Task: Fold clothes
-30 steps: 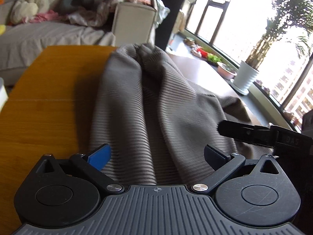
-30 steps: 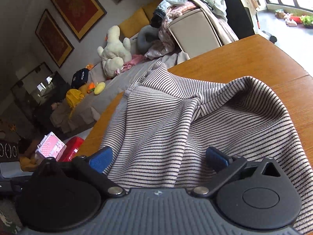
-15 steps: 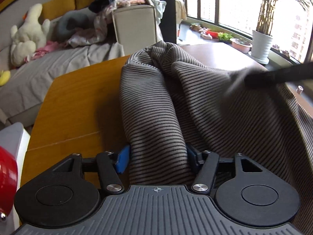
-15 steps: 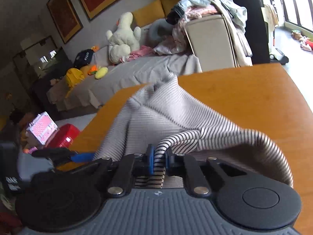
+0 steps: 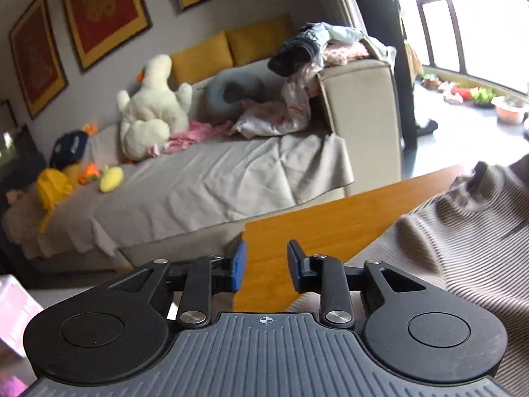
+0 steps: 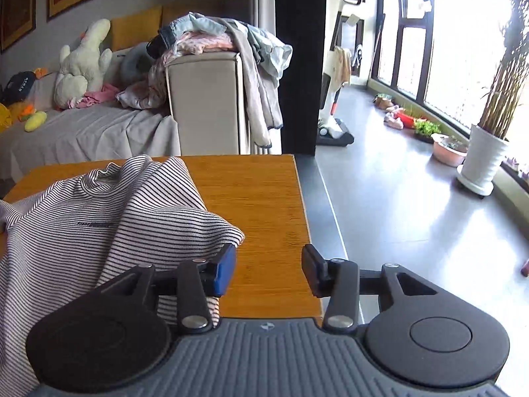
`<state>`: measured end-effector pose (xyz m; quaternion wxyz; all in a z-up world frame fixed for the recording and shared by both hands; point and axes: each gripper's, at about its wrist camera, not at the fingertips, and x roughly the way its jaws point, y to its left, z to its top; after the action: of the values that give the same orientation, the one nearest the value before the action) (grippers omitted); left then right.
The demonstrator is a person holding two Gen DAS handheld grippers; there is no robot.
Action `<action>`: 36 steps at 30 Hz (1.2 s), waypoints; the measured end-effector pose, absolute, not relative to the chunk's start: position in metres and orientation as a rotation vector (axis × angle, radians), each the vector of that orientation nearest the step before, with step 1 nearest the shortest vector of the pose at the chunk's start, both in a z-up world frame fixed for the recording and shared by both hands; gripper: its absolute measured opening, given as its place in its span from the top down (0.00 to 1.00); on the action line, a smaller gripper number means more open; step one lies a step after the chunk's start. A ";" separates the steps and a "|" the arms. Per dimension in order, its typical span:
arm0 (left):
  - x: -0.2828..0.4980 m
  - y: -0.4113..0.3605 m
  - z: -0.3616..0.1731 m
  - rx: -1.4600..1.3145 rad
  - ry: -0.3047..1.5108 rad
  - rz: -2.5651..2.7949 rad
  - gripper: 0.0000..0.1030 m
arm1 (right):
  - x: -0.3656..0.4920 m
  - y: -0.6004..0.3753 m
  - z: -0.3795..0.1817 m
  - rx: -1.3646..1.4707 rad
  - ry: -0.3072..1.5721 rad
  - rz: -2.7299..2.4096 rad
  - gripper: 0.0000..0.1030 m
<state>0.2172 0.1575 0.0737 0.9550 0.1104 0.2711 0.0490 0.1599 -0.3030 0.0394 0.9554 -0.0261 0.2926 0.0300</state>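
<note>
Daylight floods in from the tall dark-framed windows (image 6: pixel 439 49), blown out to white with glare washing over the potted bamboo-like plant (image 6: pixel 496 92) in the right wrist view. The glossy grey floor (image 6: pixel 413 192) carries bright reflections. The left wrist view is dimmer and softer: motion blur smears the striped grey-brown knit garment (image 5: pixel 463 241) and the beige sofa (image 5: pixel 231 172). Strong fisheye bending at the edges curves the red gold-framed wall pictures (image 5: pixel 102 10). The orange wooden table (image 6: pixel 258 205) is evenly lit, with soft shadows.
</note>
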 end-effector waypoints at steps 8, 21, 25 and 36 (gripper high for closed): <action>0.159 0.100 0.048 0.001 0.659 -0.301 0.29 | 0.049 -0.225 0.041 -0.252 0.712 0.595 0.48; 0.139 0.091 0.044 -0.044 0.657 -0.296 0.08 | 0.110 -0.295 0.081 -0.082 0.536 0.227 0.97; 0.141 0.130 0.043 -0.162 0.684 -0.255 0.07 | 0.142 -0.393 0.129 0.214 0.386 -0.014 0.97; 0.148 0.164 0.029 -0.288 0.707 -0.251 0.06 | 0.195 -0.316 0.165 0.318 0.354 0.182 0.97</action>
<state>0.1483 0.1642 0.0290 0.9204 -0.1403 0.3440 -0.1222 0.1946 -0.3163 0.1653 0.9677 0.1571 0.1752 0.0902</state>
